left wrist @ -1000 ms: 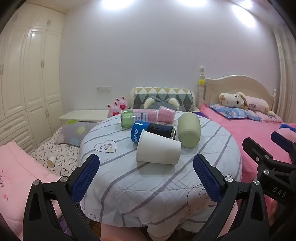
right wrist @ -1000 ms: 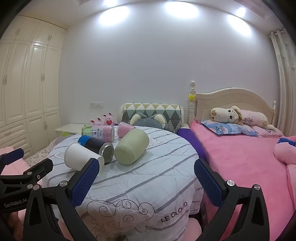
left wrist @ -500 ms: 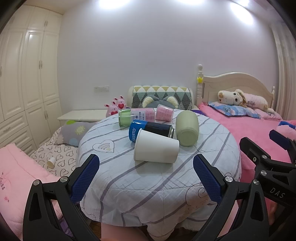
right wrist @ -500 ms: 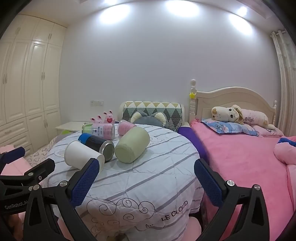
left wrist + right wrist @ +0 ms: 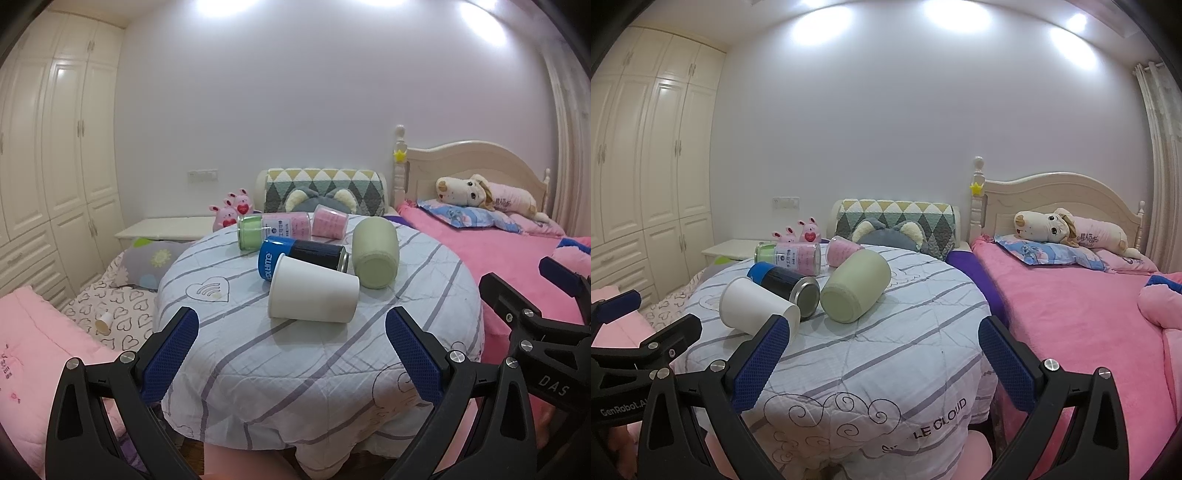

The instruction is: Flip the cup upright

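Several cups lie on their sides on a round table covered with a striped cloth. A white paper cup lies nearest, also in the right wrist view. Behind it lie a blue-and-black can, a sage green cup, a green-and-pink jar and a pink cup. My left gripper is open and empty, short of the white cup. My right gripper is open and empty, over the table's near right part.
A pink bed with a plush dog stands right of the table. A patterned cushion and pink bunny toys sit behind it. White wardrobes line the left wall. Bedding lies on the floor at left.
Both grippers have risen and tilted slightly, so the table and cups sit a little lower in view. Nothing was grasped or moved.
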The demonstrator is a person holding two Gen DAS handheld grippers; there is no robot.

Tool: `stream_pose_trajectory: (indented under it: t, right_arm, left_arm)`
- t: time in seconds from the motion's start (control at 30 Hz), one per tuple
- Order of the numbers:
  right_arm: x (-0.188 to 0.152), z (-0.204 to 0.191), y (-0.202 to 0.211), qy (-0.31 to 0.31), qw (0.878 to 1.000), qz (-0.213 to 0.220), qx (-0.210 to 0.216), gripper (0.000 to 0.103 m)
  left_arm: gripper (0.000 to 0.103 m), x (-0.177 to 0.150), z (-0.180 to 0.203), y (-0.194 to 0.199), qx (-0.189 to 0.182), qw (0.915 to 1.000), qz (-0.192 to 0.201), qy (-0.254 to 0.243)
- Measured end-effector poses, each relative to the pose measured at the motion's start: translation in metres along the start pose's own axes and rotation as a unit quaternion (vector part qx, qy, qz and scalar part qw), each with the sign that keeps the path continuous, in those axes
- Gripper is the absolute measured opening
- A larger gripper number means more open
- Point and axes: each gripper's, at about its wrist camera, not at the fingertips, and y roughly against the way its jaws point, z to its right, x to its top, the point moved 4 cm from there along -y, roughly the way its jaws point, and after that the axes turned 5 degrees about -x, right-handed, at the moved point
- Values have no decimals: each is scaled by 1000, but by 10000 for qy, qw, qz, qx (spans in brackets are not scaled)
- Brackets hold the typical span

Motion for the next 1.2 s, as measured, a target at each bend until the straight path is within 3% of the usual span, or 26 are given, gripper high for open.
stream_pose_trajectory:
  t: [0.83, 1.2]
  right_arm:
    - [1, 2, -2, 56, 9999, -71, -63, 103]
    - [-4, 0, -11, 117, 9997, -215, -65, 103]
  left_arm:
    - [102, -1, 2, -1, 50, 10000, -11, -67]
    - [102, -10, 2, -14, 125, 9997, -210, -78]
